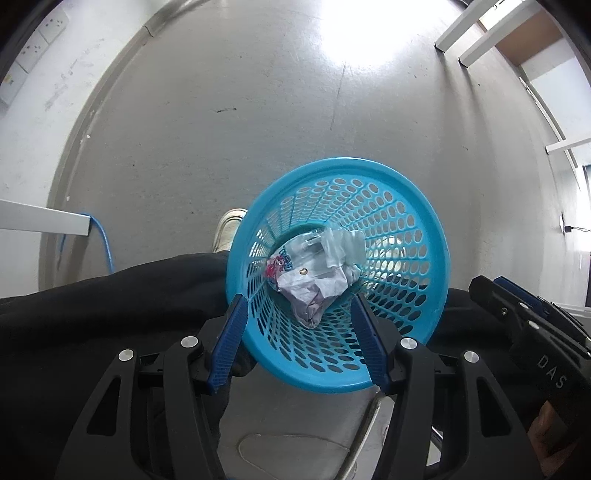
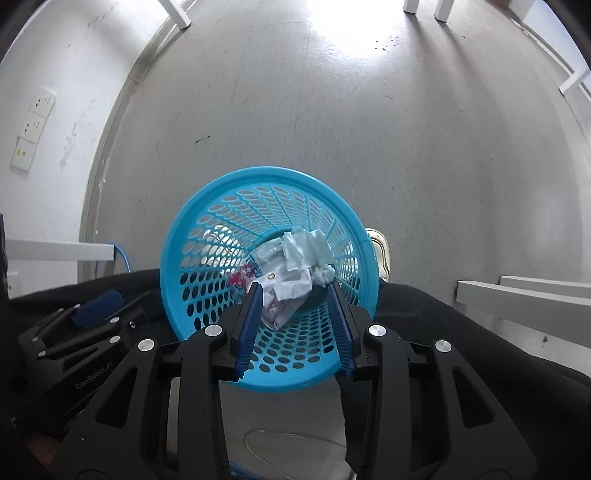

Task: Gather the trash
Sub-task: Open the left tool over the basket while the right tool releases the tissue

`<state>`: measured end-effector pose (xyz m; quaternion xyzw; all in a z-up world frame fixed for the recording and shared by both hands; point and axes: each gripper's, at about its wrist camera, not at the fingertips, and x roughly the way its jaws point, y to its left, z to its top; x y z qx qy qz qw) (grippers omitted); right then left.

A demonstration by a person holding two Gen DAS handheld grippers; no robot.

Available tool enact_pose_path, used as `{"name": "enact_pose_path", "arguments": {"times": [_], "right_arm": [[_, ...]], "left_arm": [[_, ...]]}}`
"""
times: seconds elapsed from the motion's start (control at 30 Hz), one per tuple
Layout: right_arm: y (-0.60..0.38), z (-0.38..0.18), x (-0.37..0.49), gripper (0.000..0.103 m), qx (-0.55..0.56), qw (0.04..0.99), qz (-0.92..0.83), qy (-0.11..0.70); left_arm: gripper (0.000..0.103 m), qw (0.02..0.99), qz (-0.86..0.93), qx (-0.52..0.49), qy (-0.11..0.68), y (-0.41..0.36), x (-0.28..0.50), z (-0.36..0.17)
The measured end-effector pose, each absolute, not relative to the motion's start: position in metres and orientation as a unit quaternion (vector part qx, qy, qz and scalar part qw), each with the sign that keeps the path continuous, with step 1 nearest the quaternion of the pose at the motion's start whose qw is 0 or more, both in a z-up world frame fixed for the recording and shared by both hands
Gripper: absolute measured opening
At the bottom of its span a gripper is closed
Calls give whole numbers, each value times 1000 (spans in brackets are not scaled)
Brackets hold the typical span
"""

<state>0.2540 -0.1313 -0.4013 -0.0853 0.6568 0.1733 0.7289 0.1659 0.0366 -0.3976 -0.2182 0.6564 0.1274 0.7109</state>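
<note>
Grippers come first, both pointing straight down over a blue basket that stands on the grey floor. The left gripper has its blue pads spread well apart; one pad sits outside the basket's rim and the other inside the mesh wall, and neither is seen to press on anything, so it holds nothing. The right gripper is parted more narrowly, both pads hanging over the basket's mouth, with crumpled paper showing in the gap below them but apart from the pads; nothing is gripped. Each gripper also shows at the edge of the other's view, just beside the basket. Dark trouser legs flank the basket, close against its sides. Down in the bottom of the basket lies the trash: the crumpled white paper, a clear plastic wrapper with a bit of red and blue print, and a pale greenish piece on top towards the far wall. A light shoe peeks out on the floor just past the rim. Farther off, a blue cable runs along the floor by a white table leg, and wall sockets sit on the white wall beyond. More white furniture legs stand at the far side under a bright patch of glare.
</note>
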Motion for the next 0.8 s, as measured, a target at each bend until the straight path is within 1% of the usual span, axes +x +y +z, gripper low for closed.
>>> {"name": "enact_pose_path", "arguments": {"times": [0.23,0.33,0.57,0.67,0.8], "right_arm": [[-133,-383,236,36,-105,741,185,637],[-135,-373,226,41,-116,751,179,625],[-143,-349,207,41,-102,759,200,611],[-148,-336,198,46,-98,768,204,599],[-151,-320,180,48,-104,782,204,580]], "left_arm": [[58,729,137,-203,639,35,156,-378],[61,740,139,-197,628,33,150,-367],[67,780,147,-175,582,26,133,-331],[68,794,144,-173,564,25,124,-318],[75,808,153,-159,547,21,112,-302]]}}
